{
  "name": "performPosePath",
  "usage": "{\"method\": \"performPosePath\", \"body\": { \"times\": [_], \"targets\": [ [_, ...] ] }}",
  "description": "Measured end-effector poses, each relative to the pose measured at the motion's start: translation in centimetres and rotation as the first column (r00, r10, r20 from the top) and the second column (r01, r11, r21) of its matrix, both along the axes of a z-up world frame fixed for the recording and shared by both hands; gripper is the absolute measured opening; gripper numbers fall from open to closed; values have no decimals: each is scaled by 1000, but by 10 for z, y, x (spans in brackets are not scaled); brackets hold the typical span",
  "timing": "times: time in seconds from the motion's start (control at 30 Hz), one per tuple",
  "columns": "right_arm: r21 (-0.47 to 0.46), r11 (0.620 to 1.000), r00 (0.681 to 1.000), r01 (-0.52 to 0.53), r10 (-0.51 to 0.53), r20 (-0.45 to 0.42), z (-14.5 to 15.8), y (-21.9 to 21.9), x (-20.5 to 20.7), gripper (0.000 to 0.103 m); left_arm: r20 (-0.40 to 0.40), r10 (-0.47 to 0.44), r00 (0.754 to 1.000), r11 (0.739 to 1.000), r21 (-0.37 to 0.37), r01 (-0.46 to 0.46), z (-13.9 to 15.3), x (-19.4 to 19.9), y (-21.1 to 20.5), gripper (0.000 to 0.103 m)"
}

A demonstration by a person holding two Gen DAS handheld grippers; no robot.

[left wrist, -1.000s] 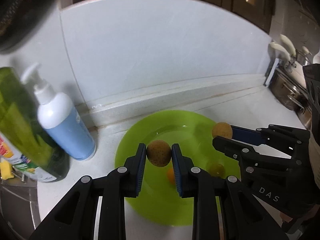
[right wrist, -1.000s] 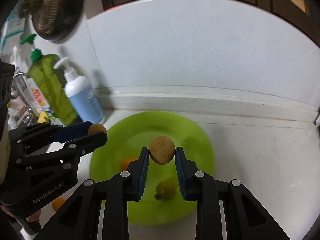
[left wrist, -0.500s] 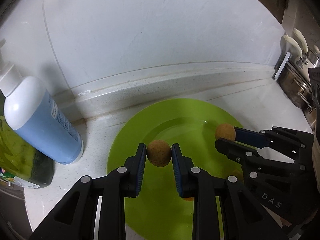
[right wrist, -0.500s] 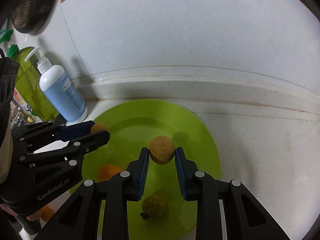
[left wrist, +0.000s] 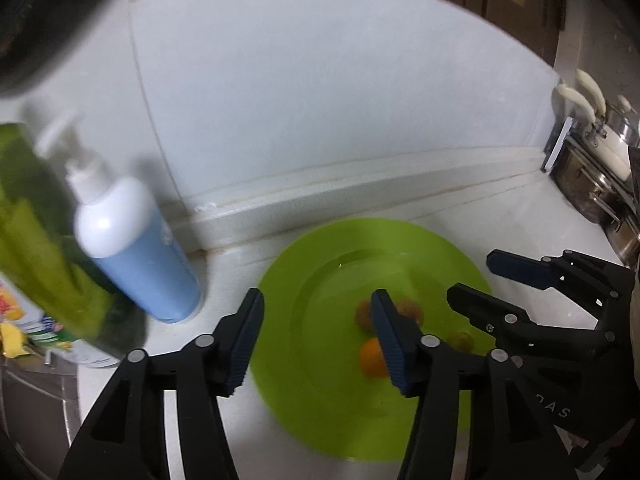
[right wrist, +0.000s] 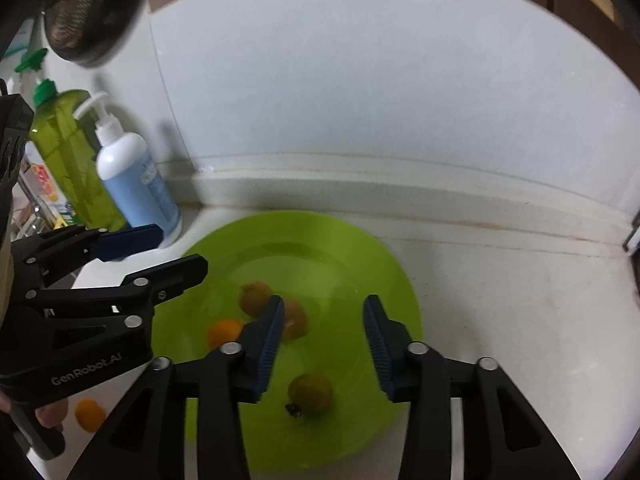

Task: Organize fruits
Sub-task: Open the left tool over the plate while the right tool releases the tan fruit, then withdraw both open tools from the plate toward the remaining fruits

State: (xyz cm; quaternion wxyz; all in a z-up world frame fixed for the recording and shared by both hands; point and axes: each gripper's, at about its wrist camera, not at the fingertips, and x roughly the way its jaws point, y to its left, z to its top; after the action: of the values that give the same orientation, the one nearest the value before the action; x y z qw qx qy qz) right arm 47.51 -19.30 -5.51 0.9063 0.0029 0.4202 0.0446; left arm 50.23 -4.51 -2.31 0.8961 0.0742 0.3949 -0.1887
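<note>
Now both tools hang above the green plate point(right wrist: 372, 248), jaws parting with nothing between them. The left tool point(left wrist: 316, 340) spans the plate's left half; the right tool point(right wrist: 320, 344) is over its middle. Nearest in the right wrist view, a greenish fruit with a dark stem point(right wrist: 310, 394) lies toward the plate's near edge. Beyond it, an orange fruit point(right wrist: 224, 332) sits to the left, and two brown fruits point(right wrist: 256, 298) lie side by side near the plate's centre, touching or nearly so, one partly hidden behind a finger. Another orange fruit point(right wrist: 90, 414) rests on the white desk point(right wrist: 520, 300) off the plate's near left, beside a hand. Farther back, by the wall at the desk's far left corner, stand a blue pump bottle point(right wrist: 136, 188) and a green bottle point(right wrist: 68, 152).
</note>
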Motion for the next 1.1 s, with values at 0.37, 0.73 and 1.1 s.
{"method": "performPosePath", "body": {
  "times": [0.37,0.73,1.1],
  "targets": [
    [-9,1000,992,15,-13,126,49,6,-68,58,115,10,993,1000,-25,-7,47,-79,27,69],
    [19,1000,983,0,-4,183,77,19,-146,58,209,-3,978,1000,-11,6,71,-163,43,78],
    [-5,1000,983,19,-17,182,78,35,-215,58,216,-11,976,1000,9,10,62,-231,56,78]
  ]
}}
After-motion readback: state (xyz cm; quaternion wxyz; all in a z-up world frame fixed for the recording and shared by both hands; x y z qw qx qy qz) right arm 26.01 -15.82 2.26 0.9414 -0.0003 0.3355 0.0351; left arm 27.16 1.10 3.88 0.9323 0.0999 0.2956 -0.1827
